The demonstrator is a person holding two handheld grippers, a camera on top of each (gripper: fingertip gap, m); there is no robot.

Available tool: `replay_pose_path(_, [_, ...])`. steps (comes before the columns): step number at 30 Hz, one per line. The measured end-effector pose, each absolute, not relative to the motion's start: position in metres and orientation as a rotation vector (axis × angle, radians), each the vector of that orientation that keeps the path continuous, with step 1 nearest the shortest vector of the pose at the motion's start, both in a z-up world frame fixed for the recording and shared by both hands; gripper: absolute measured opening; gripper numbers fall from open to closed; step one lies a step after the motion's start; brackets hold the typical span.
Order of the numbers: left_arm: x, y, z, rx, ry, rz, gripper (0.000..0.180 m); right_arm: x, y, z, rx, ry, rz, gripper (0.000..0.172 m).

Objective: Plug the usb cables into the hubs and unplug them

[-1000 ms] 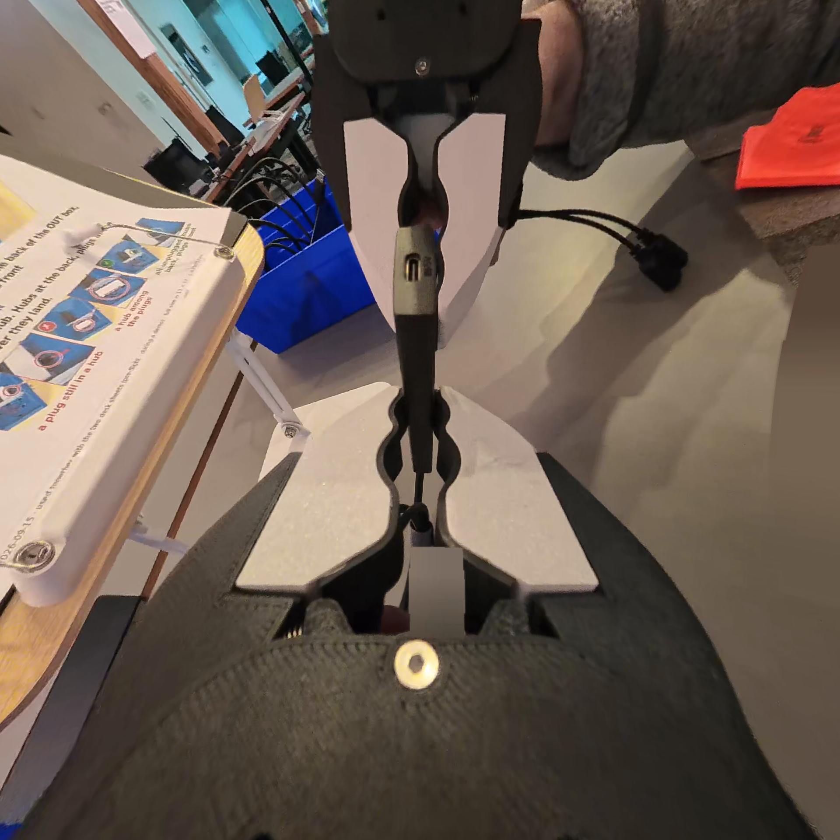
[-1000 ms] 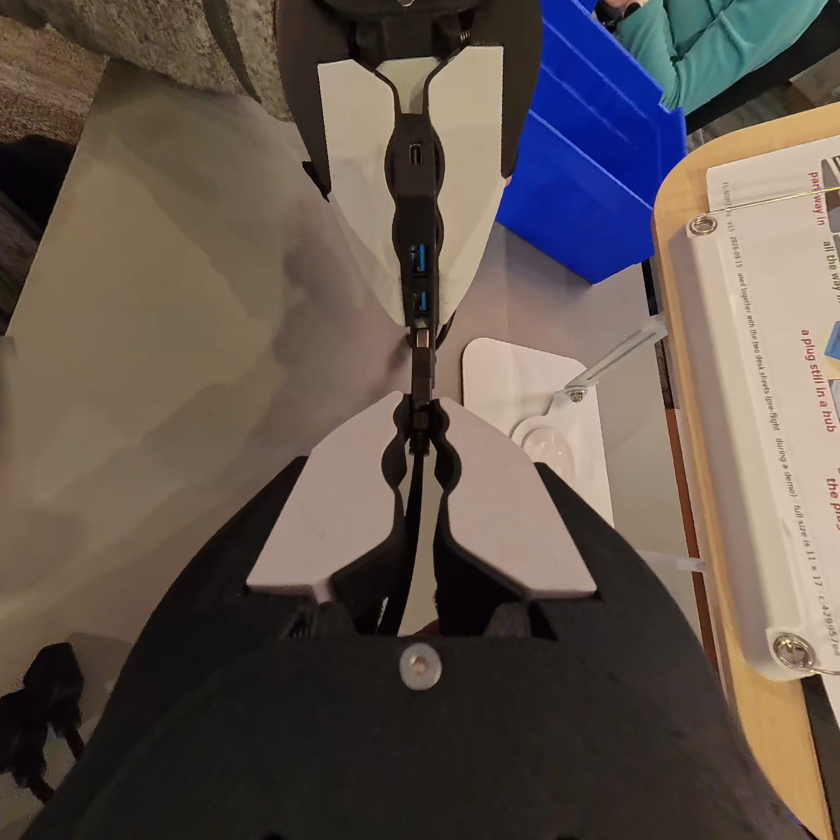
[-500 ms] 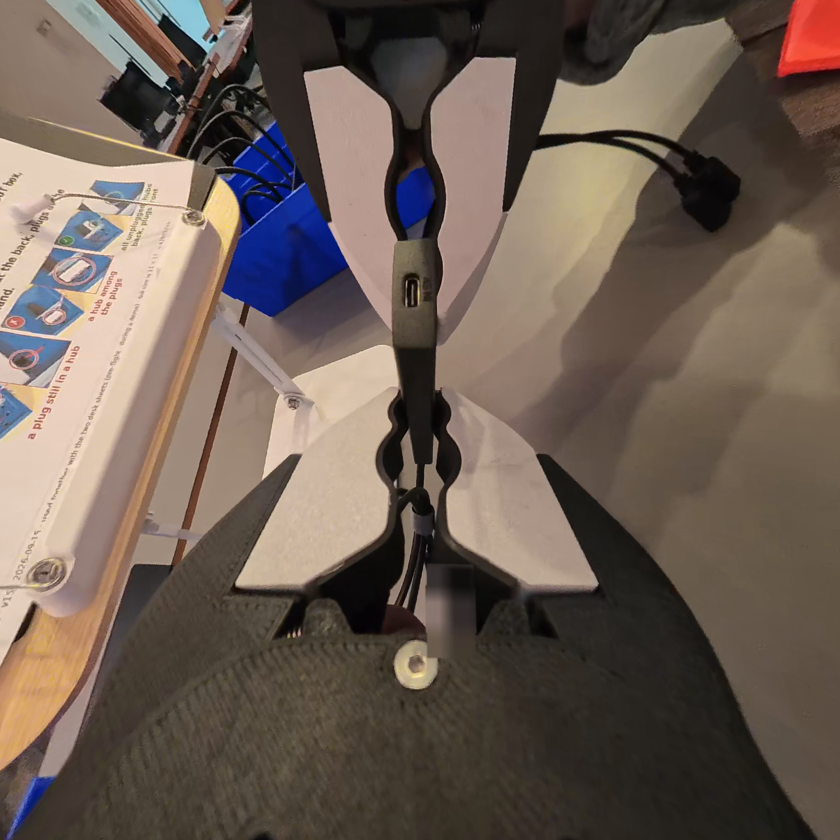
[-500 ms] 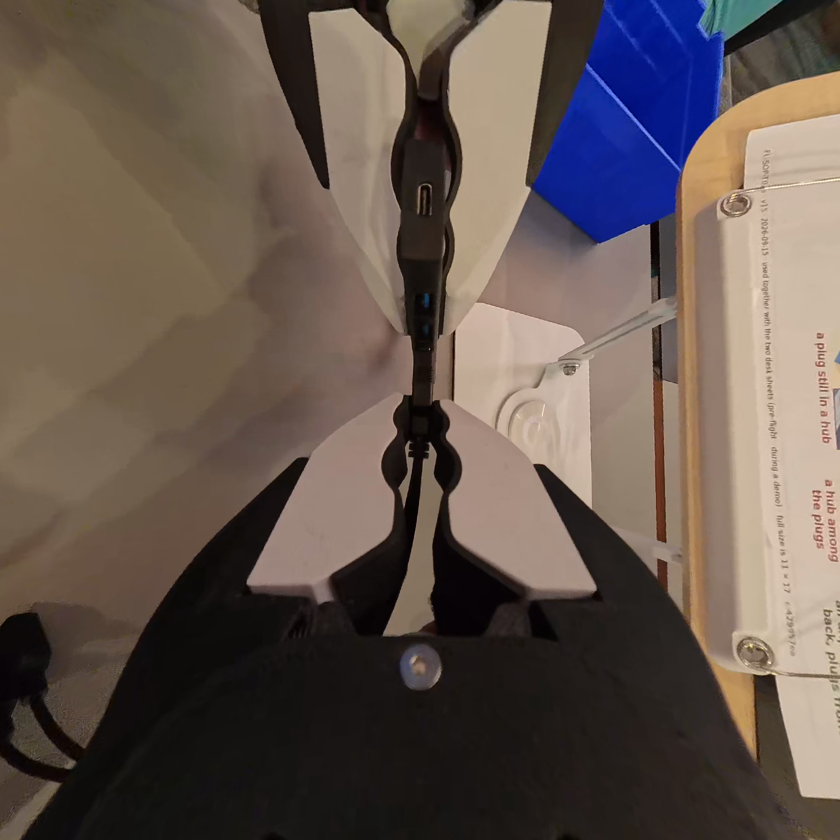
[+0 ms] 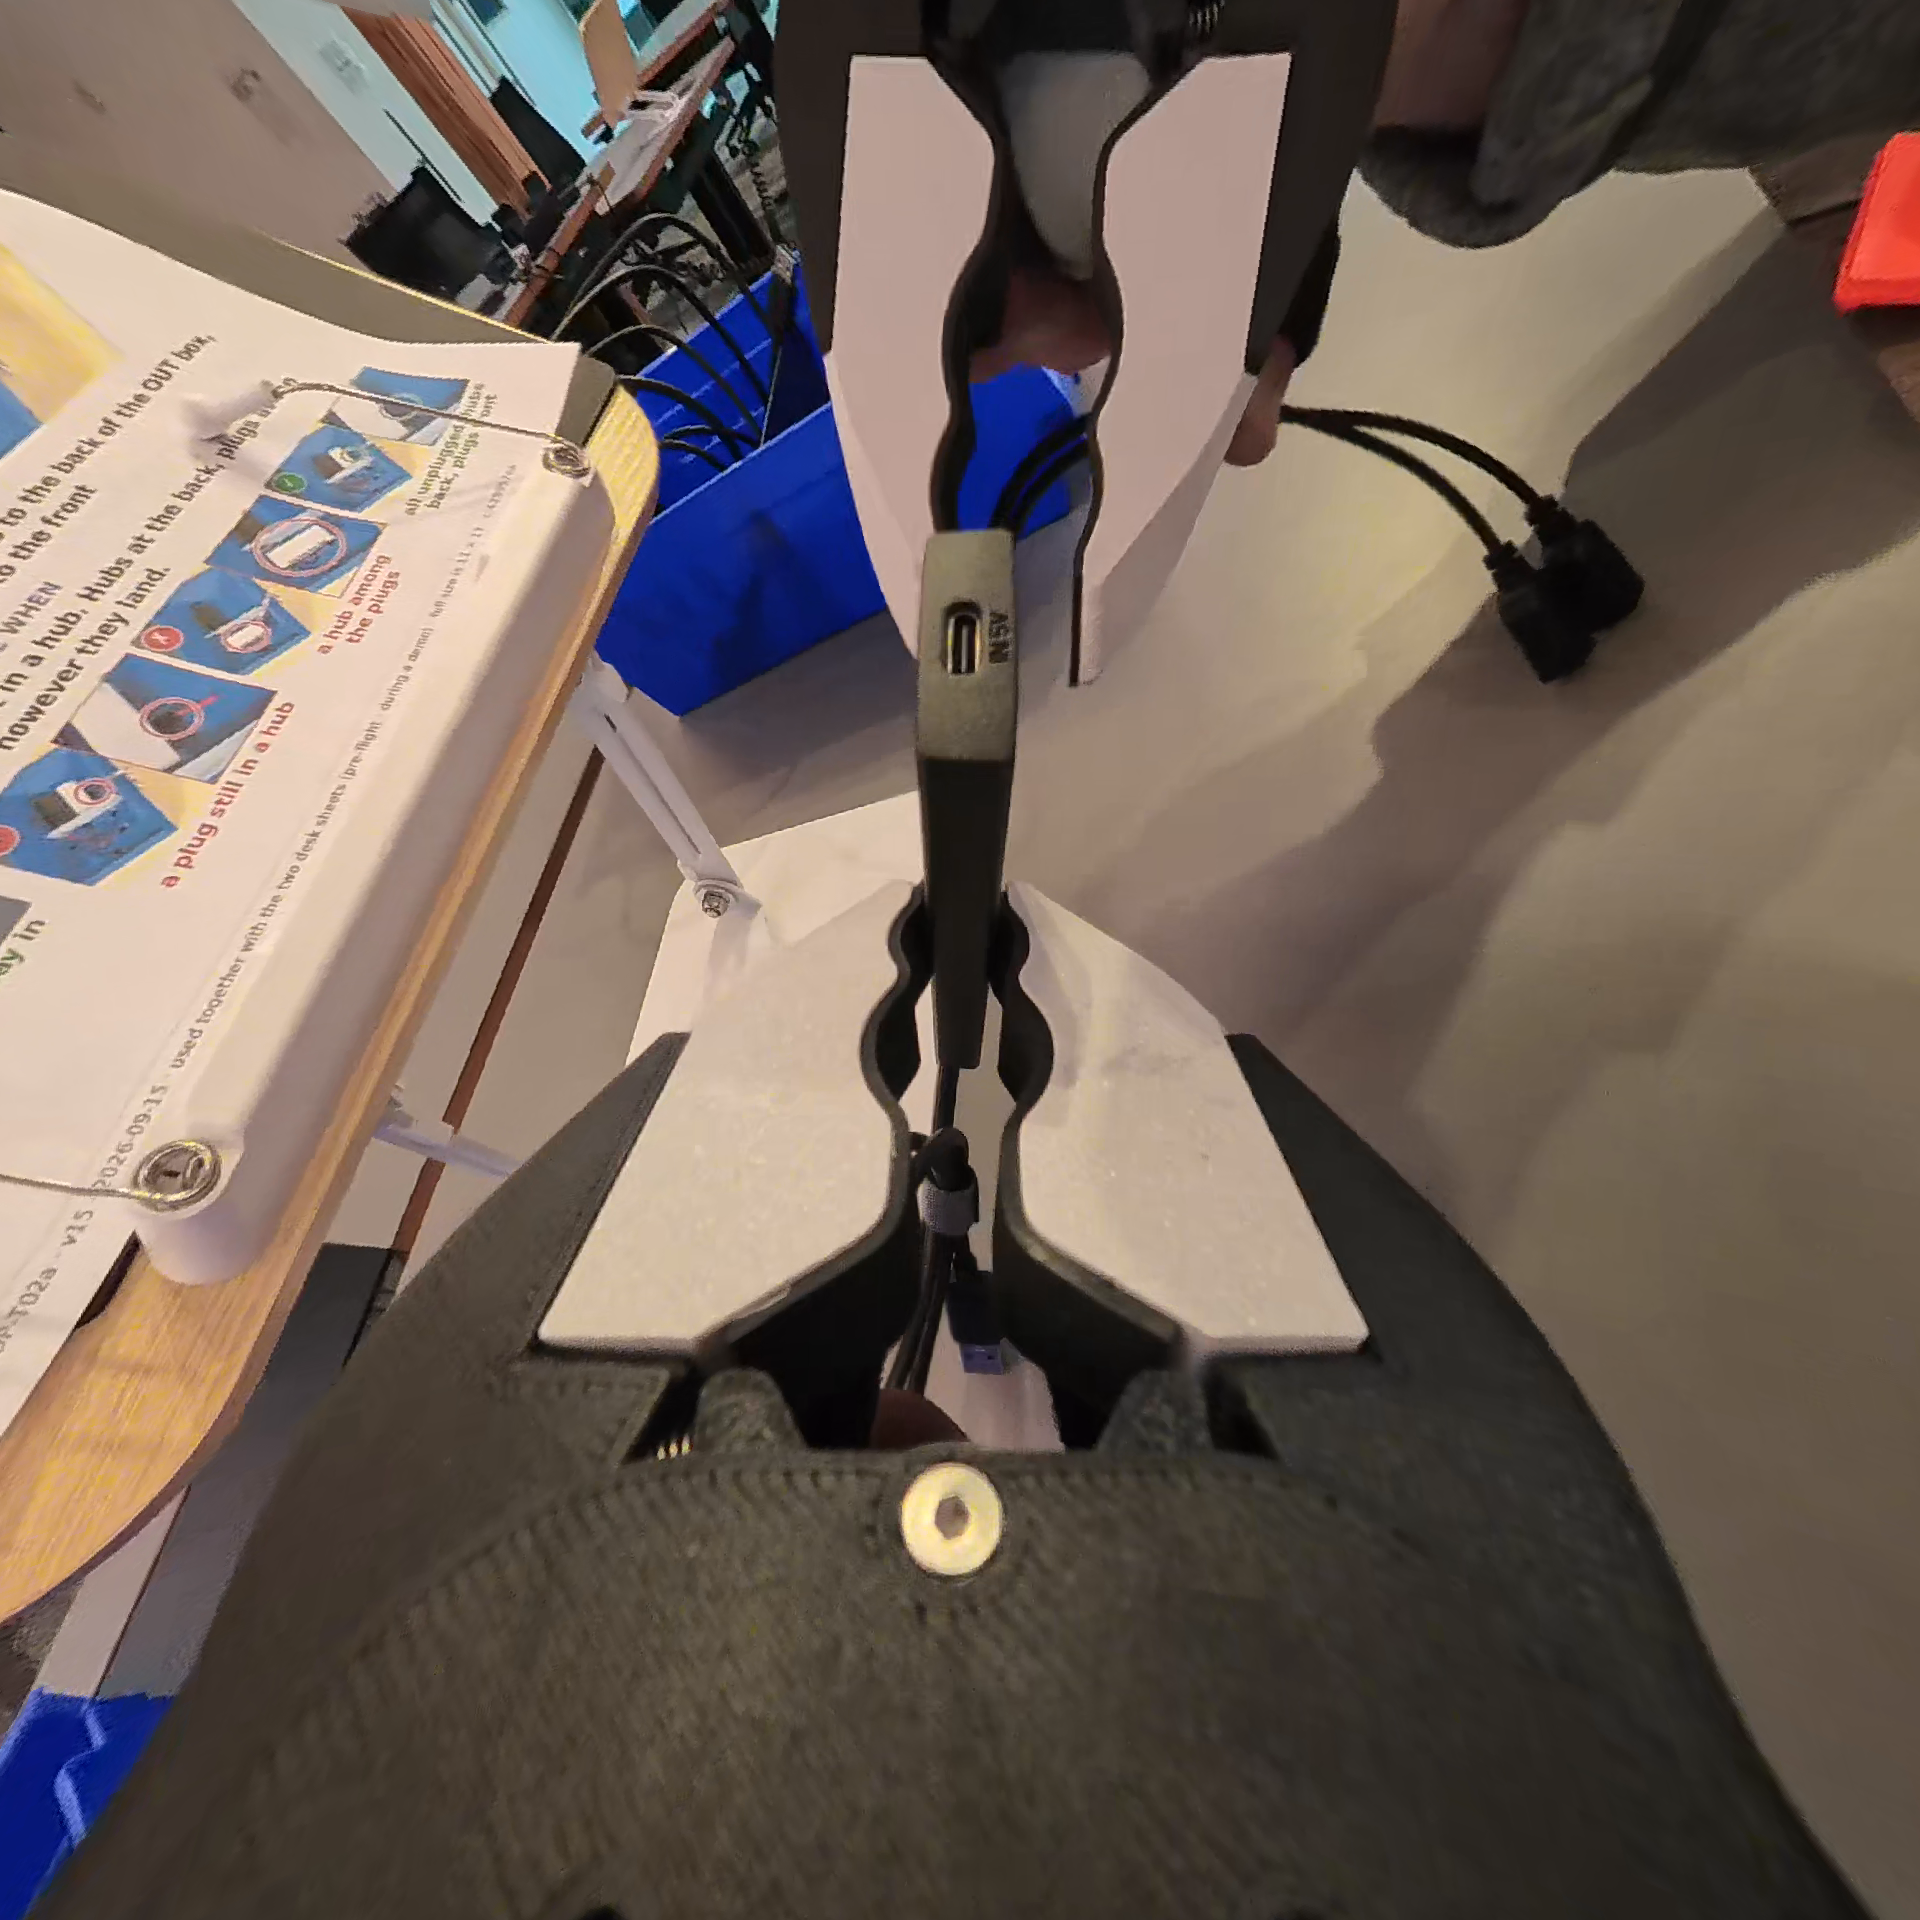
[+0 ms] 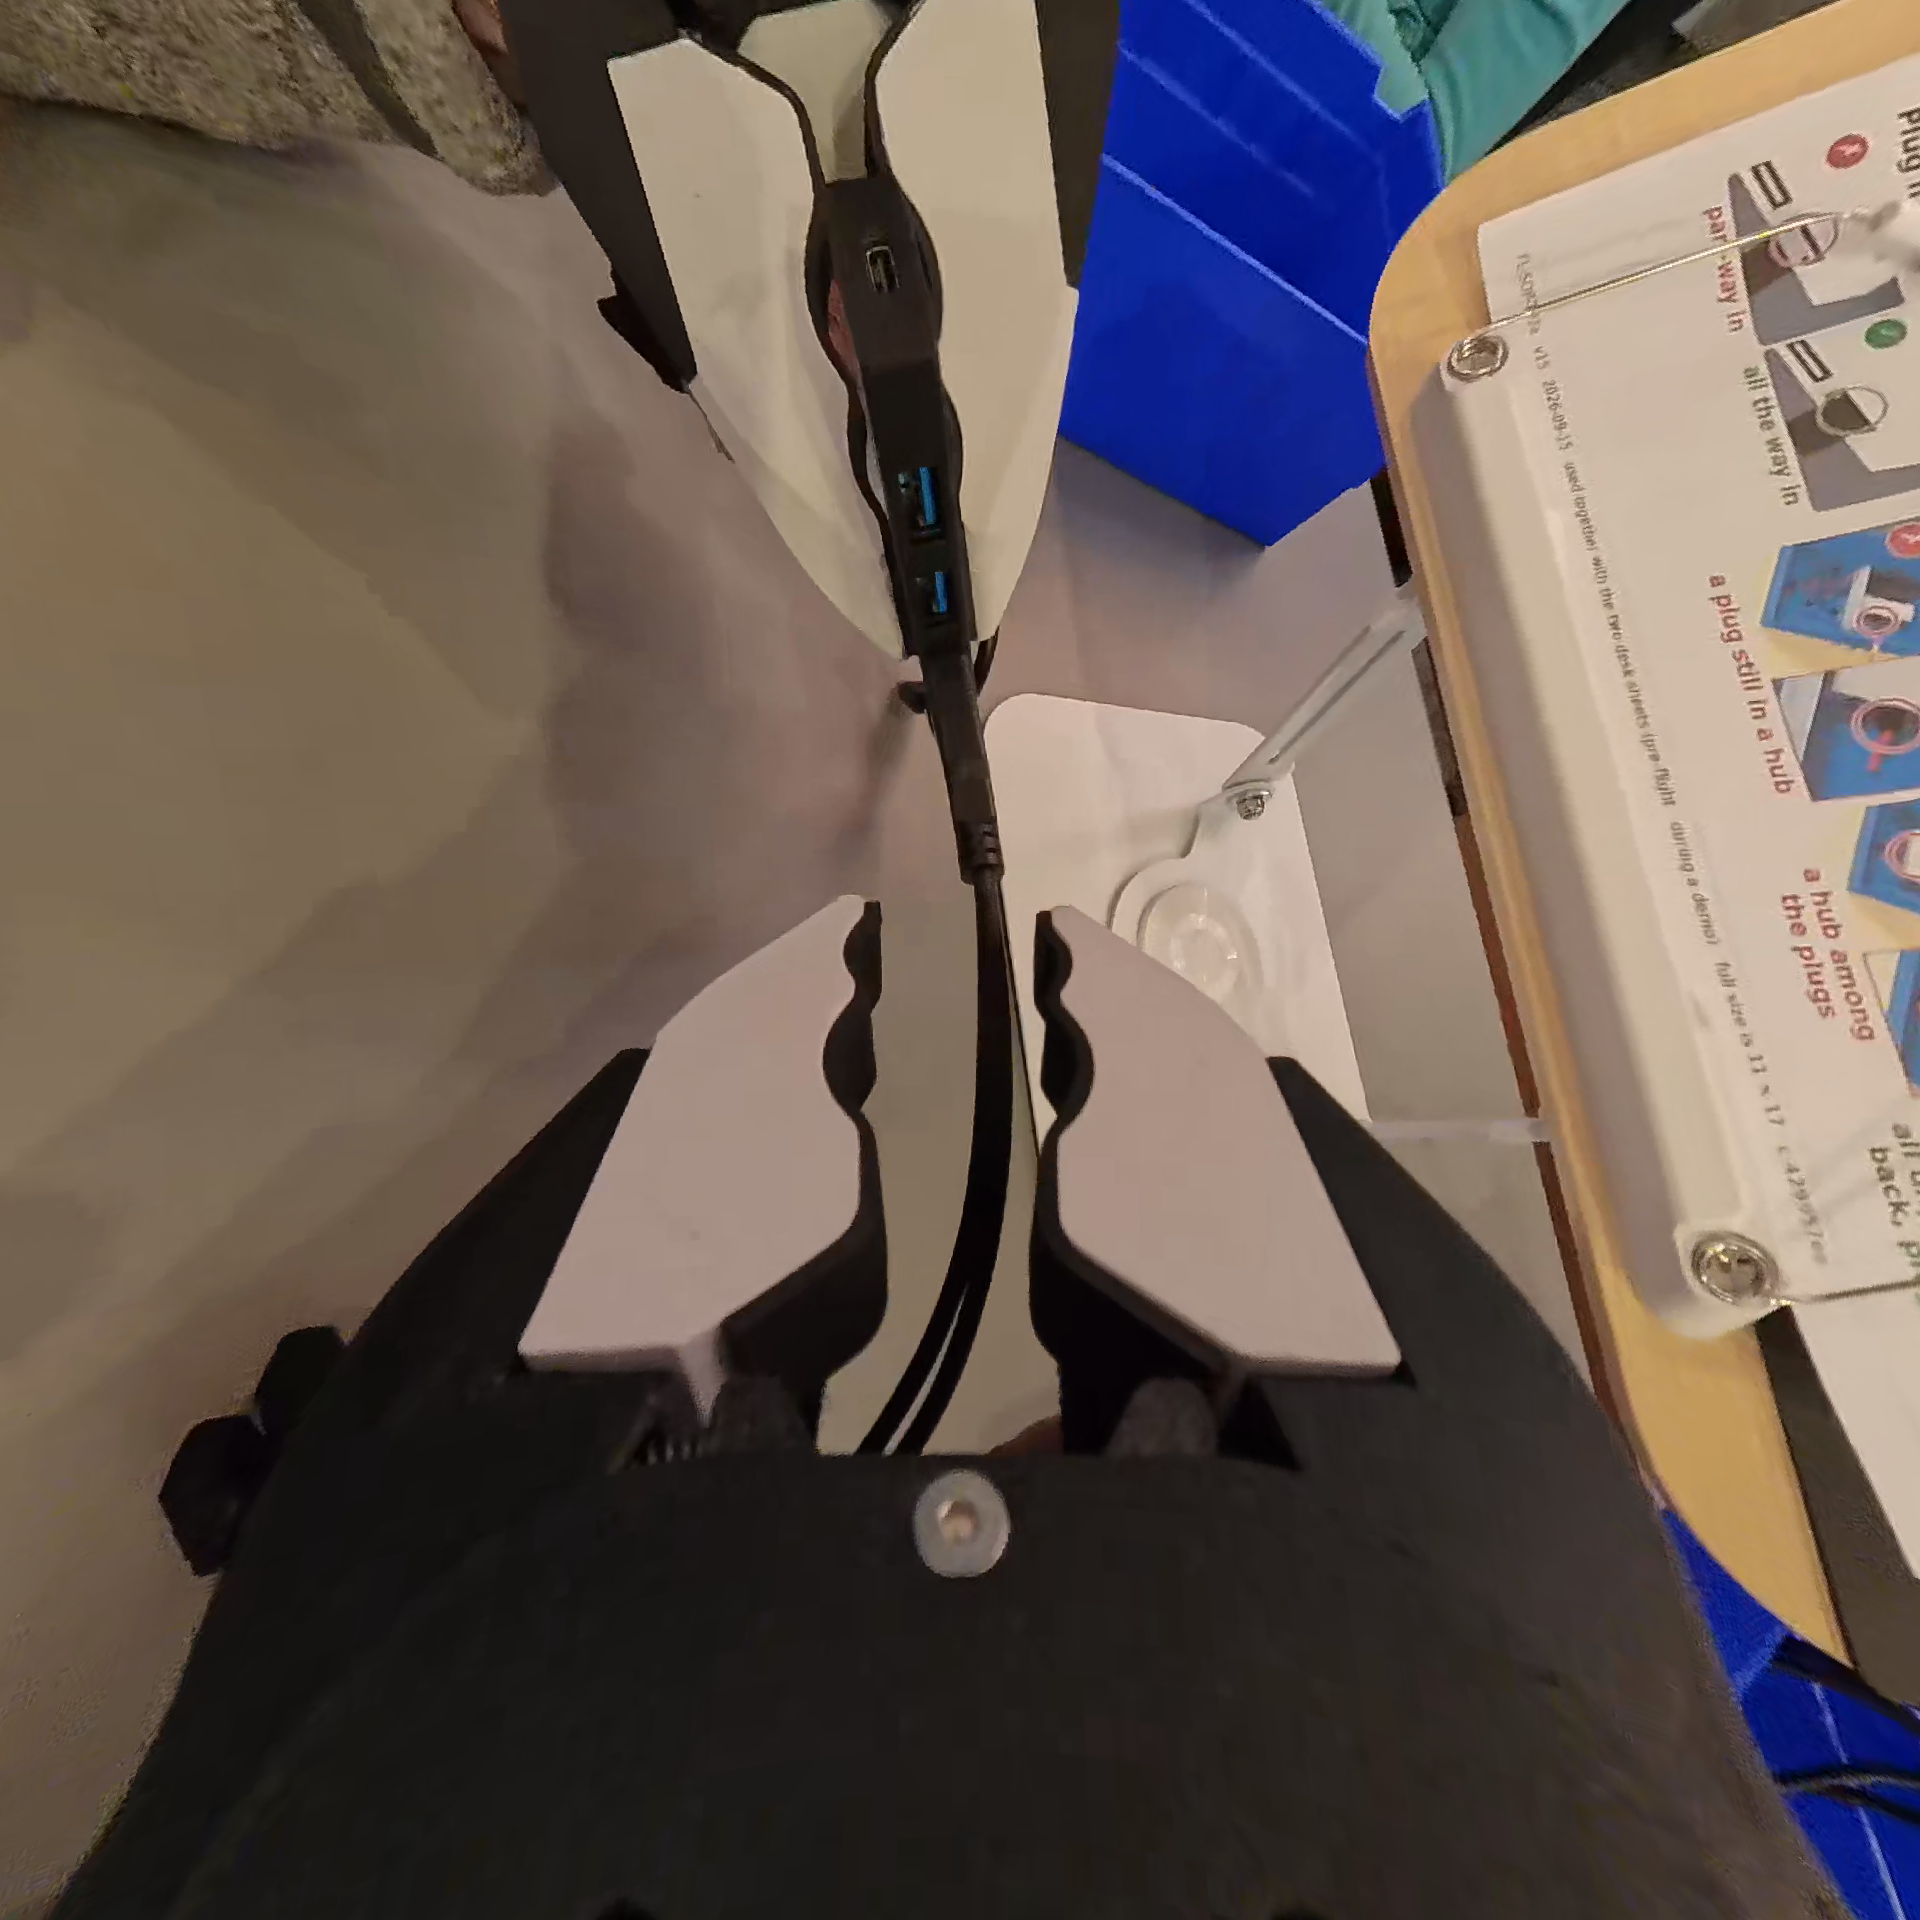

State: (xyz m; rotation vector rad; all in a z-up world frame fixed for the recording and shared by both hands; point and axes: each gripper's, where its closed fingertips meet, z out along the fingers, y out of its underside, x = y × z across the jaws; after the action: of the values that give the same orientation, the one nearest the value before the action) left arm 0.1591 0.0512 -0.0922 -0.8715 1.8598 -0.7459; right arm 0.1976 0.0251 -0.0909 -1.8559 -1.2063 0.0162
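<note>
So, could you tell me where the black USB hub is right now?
In the left wrist view the black USB hub sits centre, clamped edge-on in the left gripper, above the grey table.

The hub (image 5: 966,727) is a slim black bar, standing edge-on up the centre of the left wrist frame, a small oval port on its upper end. In the right wrist frame it sits upper centre, showing two blue-lined ports (image 6: 923,499) along its edge. The usb cable (image 6: 992,1091) has its black plug (image 6: 961,748) seated in the hub's lower end, its cord curving down the middle of the frame
</note>
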Motion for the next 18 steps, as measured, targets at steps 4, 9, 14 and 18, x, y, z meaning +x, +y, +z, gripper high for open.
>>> replay_pose_path(4, [0.162, 0.043, -0.093, -0.845, 1.873, -0.741, 0.01, 0.188, 0.025, -0.094, -1.842, -1.197, 0.029, 0.037])
replay_pose_path(9, [0.165, 0.032, -0.1, -0.814, 1.917, -0.741, 0.01, 0.17, 0.031, -0.094, -1.767, -1.242, 0.007, 0.027])
replay_pose_path(14, [0.167, 0.03, -0.105, -0.805, 1.93, -0.713, 0.01, 0.161, 0.031, -0.102, -1.751, -1.341, -0.033, 0.012])
replay_pose_path(18, [0.166, 0.028, -0.107, -0.792, 1.936, -0.715, 0.01, 0.161, 0.03, -0.104, -1.762, -1.349, -0.033, 0.01])
